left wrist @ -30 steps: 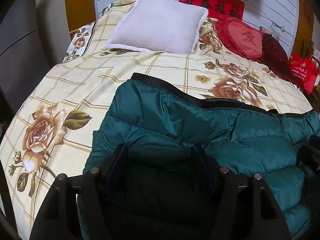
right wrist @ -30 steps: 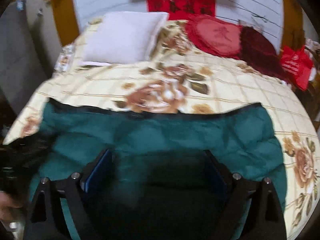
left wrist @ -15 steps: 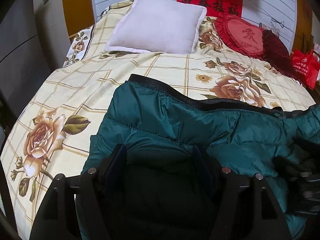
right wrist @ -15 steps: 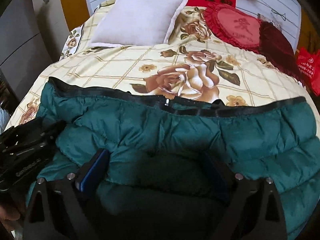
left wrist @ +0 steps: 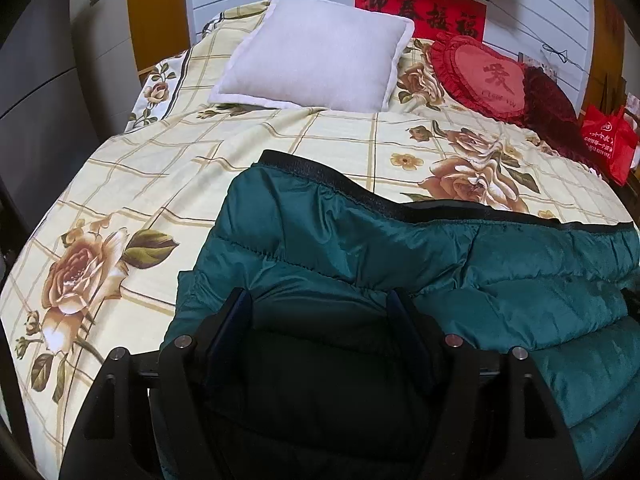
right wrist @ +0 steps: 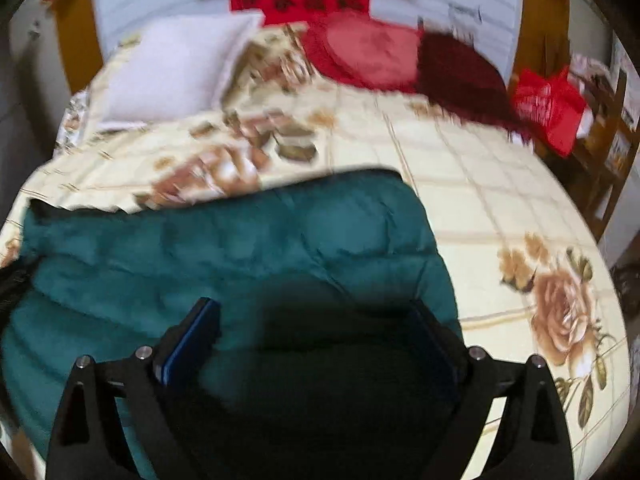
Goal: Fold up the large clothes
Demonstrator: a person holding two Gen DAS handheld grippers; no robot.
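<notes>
A dark green puffer jacket (left wrist: pixel 400 256) with a black hem band lies spread across the near part of the bed; it also shows in the right wrist view (right wrist: pixel 240 248), which is blurred. My left gripper (left wrist: pixel 320 308) is open over the jacket's left part, fingers wide apart with padded fabric between them. My right gripper (right wrist: pixel 316 316) is open over the jacket's right part, near its right edge. Neither gripper pinches the fabric.
The bed has a cream floral sheet (left wrist: pixel 140 184). A white pillow (left wrist: pixel 320 52), a red heart cushion (left wrist: pixel 484 76) and a dark red cushion (left wrist: pixel 548 100) lie at the head. A red bag (left wrist: pixel 608 140) sits at the right edge. Grey cabinets (left wrist: pixel 36 80) stand at the left.
The right gripper has swung to the right, from the jacket's middle to its right edge, and its view is blurred. The left gripper has barely moved. The jacket's hem lies flatter.
</notes>
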